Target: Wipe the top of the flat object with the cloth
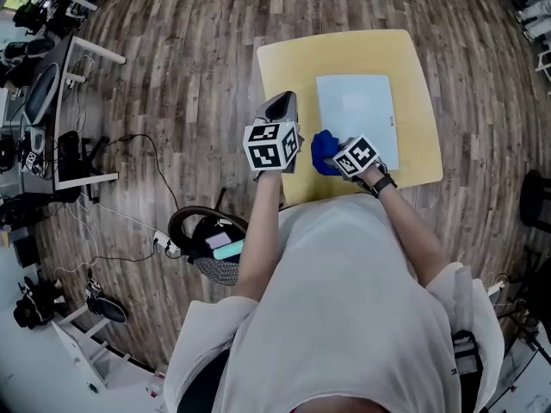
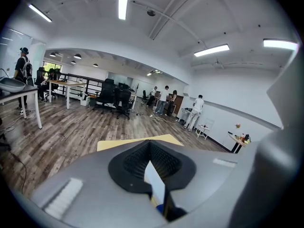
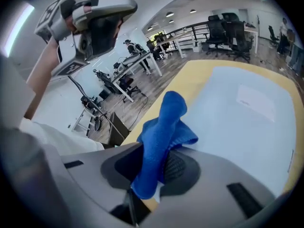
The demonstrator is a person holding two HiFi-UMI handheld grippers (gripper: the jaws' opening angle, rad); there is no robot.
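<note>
Over table (image 1: pixel 293 63) near edge, right gripper (image 1: pixel 337 158) pinches blue cloth (image 1: pixel 324 151) by white board's (image 1: pixel 357 110) near-left corner; left gripper (image 1: pixel 282 106) alongside, jaws pressed together, empty.

The flat object (image 1: pixel 355 110) lies clear ahead of the cloth (image 1: pixel 324 151); the left gripper (image 1: pixel 281 103) hangs beside its left edge.

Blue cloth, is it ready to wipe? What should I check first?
1. Grip on the blue cloth: ok, the right gripper has its jaws closed on it.
2. Top of the flat object free: ok, nothing lies on it.
3. Cloth touching the flat object: cannot tell; it sits by the near left corner.
4. The left gripper out of the way: ok, off to the left over the table, jaws together, empty.
</note>
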